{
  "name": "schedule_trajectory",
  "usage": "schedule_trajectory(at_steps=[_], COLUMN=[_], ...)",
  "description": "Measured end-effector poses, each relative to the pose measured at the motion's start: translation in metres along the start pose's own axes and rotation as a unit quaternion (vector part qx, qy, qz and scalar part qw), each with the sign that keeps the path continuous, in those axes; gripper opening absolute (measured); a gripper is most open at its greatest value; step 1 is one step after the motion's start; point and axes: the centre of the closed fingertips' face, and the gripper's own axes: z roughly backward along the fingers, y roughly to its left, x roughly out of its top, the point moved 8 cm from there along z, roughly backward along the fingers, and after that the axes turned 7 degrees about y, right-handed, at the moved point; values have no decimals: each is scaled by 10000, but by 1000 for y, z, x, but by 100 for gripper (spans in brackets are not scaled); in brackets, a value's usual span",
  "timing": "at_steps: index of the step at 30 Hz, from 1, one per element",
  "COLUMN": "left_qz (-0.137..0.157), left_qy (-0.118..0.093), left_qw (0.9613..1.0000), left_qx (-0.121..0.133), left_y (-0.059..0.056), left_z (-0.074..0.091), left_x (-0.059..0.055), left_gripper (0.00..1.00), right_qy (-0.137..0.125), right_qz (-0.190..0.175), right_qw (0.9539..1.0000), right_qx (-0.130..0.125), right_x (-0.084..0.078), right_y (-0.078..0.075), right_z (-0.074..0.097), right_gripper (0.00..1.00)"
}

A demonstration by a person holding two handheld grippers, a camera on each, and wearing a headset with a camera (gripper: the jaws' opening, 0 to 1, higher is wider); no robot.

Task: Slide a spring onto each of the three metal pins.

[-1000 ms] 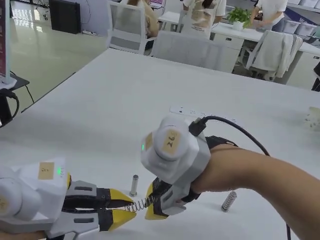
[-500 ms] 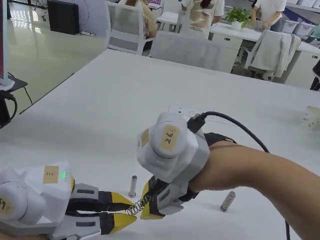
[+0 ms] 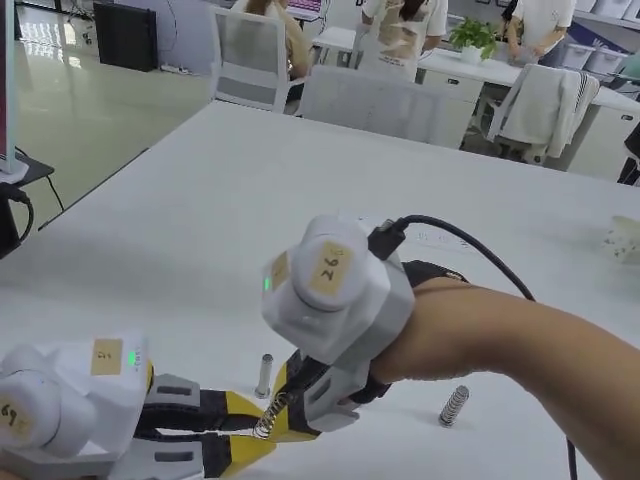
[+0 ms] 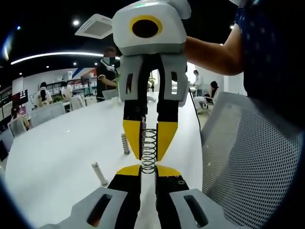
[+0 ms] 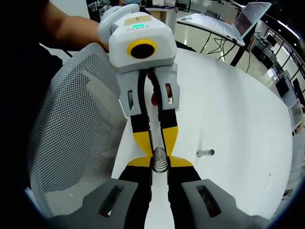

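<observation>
The left tool (image 4: 148, 171) and right tool (image 5: 160, 163) face each other tip to tip, each clenched on an end of the same spring (image 4: 148, 149). A metal pin (image 3: 264, 374) stands upright on the white counter (image 3: 200, 220) just beside them. A second spring (image 3: 454, 405) lies apart to the right.

the head view looks from above and behind, forward and down over the white table (image 3: 180, 200), with the left tool (image 3: 255, 428) and the right tool (image 3: 285, 405) close under it near the bottom edge. the left gripper view sits low by the table top and faces along its own jaws straight at the right tool. the right gripper view faces the opposite way, at the left tool, rolled so the pin (image 5: 205, 153) lies sideways. all three share the spring (image 4: 148, 149) and that pin.
</observation>
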Motion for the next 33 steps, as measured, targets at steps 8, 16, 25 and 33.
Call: schedule_trajectory(at_steps=[8, 16, 25, 33], left_qz=[10, 24, 69, 194], left_qy=[-10, -23, 13, 5], left_qw=[10000, 10000, 10000, 9998], left_qx=[-33, -36, -49, 20], left_y=[-1, 0, 0, 3], left_z=[-2, -4, -6, -3], left_x=[-1, -2, -6, -10], left_gripper=[3, 3, 8, 14], right_qy=[75, 140, 183, 225], right_qz=[36, 40, 61, 38], right_qw=[10000, 9999, 9998, 9997], right_qx=[43, 53, 53, 26], right_x=[3, 3, 2, 0], right_y=[2, 1, -2, -7], right_z=[0, 0, -1, -1], right_gripper=[9, 9, 9, 9])
